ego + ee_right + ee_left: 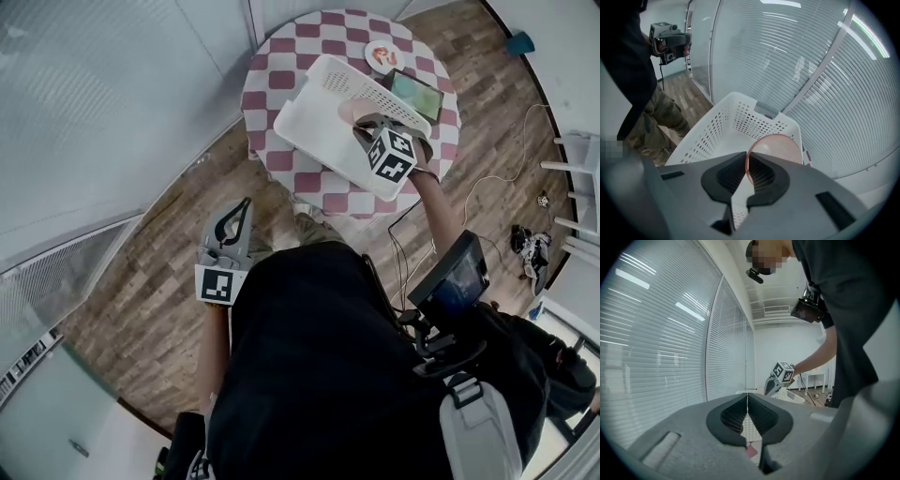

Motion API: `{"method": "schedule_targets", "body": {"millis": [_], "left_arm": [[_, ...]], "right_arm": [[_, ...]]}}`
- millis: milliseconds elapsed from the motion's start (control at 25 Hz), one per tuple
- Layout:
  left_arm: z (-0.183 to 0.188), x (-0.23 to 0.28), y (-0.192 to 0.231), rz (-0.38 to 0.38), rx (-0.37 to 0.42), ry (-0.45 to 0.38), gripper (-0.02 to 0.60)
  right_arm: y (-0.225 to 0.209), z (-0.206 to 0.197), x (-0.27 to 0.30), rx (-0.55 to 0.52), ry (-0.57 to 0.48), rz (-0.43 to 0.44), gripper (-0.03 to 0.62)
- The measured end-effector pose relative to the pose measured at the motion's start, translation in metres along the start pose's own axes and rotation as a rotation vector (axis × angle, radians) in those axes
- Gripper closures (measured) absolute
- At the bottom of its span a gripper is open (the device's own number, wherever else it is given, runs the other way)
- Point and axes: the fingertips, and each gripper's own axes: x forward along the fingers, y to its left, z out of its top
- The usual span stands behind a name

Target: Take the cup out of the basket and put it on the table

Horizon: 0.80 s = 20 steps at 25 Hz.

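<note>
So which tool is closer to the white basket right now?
Right. The right tool is above the basket, shut on the pink cup's rim; the left tool hangs clear of the table.

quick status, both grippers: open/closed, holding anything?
left gripper: closed, nothing between the jaws.
right gripper: closed on the rim of the pink cup.

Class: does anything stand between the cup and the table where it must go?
Yes: the cup, clamped in the right hand-held gripper, hangs over the basket, whose floor and walls separate it from the table.
</note>
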Motion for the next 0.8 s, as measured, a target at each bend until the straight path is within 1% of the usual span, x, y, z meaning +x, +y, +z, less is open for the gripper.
{"method": "schedule_targets", "body": {"millis": [280, 440, 600, 800], "left_arm": [[0.008, 0.024, -0.004, -0.089, 0.030, -0.011, 0.577], [0.013, 0.038, -0.009, -0.130, 0.048, -0.025, 0.577], [0.014, 0.050, -0.016, -0.174, 0.047, -0.025, 0.577], [0.018, 0.061, -0.023, -0.214, 0.063, -0.031, 0.577]], "right_arm": [[-0.003, 0.002, -0.026, 0.069, -0.059, -0.059, 0.569], [-0.003, 0.001, -0.043, 0.105, -0.086, -0.093, 0.569], [-0.003, 0.000, -0.059, 0.149, -0.121, -0.127, 0.569], [-0.006, 0.001, -0.074, 0.208, -0.170, -0.151, 0.569]]}}
